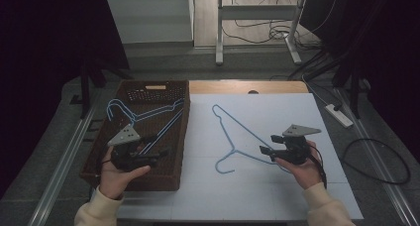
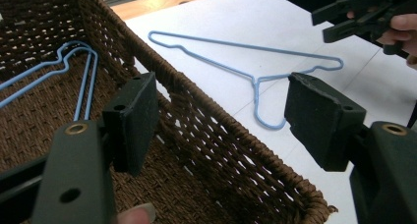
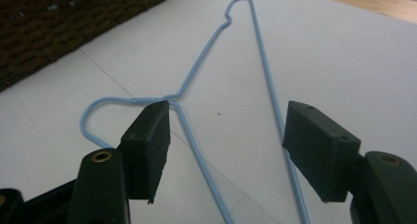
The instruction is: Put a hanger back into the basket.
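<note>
A light blue wire hanger [image 1: 237,137] lies flat on the white table cover [image 1: 287,112], its hook toward the near side. My right gripper [image 1: 267,143] hovers by the hanger's right end, jaws open and pointing left. In the right gripper view the hanger [image 3: 265,86] runs under the open right gripper [image 3: 228,130], with no pad touching it. My left gripper [image 1: 159,146] is held over the brown wicker basket [image 1: 181,137], open and empty. The left gripper view shows the open left gripper [image 2: 221,101] above the basket rim [image 2: 206,111], more blue hangers [image 2: 81,81] inside, and the right gripper [image 2: 344,17] farther off.
Blue hangers [image 1: 148,114] lie across the basket, which fills the table's left side. A bare wooden strip [image 1: 247,87] runs along the far table edge. On the floor beyond are a power strip [image 1: 339,114], cables and a metal stand [image 1: 257,18].
</note>
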Tool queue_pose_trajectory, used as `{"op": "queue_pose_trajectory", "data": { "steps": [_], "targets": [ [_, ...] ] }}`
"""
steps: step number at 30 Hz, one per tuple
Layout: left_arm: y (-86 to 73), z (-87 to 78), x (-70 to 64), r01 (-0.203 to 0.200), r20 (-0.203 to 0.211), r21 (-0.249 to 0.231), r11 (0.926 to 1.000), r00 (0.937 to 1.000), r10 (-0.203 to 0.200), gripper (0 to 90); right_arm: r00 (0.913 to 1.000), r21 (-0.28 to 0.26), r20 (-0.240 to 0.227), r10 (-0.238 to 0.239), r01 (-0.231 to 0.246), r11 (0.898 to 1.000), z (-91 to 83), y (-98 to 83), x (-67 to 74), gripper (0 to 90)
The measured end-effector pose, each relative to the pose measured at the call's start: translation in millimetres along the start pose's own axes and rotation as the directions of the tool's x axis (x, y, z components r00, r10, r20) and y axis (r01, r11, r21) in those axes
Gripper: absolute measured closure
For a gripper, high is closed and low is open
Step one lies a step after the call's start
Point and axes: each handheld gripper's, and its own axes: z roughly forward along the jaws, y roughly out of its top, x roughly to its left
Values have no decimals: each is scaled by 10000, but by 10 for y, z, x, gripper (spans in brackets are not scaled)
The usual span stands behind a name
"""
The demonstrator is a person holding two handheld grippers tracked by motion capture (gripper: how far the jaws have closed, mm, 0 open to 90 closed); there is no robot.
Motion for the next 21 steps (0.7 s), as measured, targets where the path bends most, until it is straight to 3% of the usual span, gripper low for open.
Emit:
{"op": "queue_pose_trajectory", "data": {
  "steps": [5, 13, 21],
  "targets": [
    [-11, 17, -1, 17, 29, 59, 10000, 10000, -17, 299, 9998, 558, -177, -103, 113, 9984, 187, 68, -10, 350],
    [-26, 19, 1, -12, 52, 107, 9999, 10000, 11, 299, 9949, 1276, -591, -813, 883, 9879, 396, 226, 86, 378],
    [-27, 13, -4, -32, 52, 95, 9999, 10000, 31, 300, 9943, 2061, -590, -888, 992, 9735, 562, 354, -27, 580]
  ]
}}
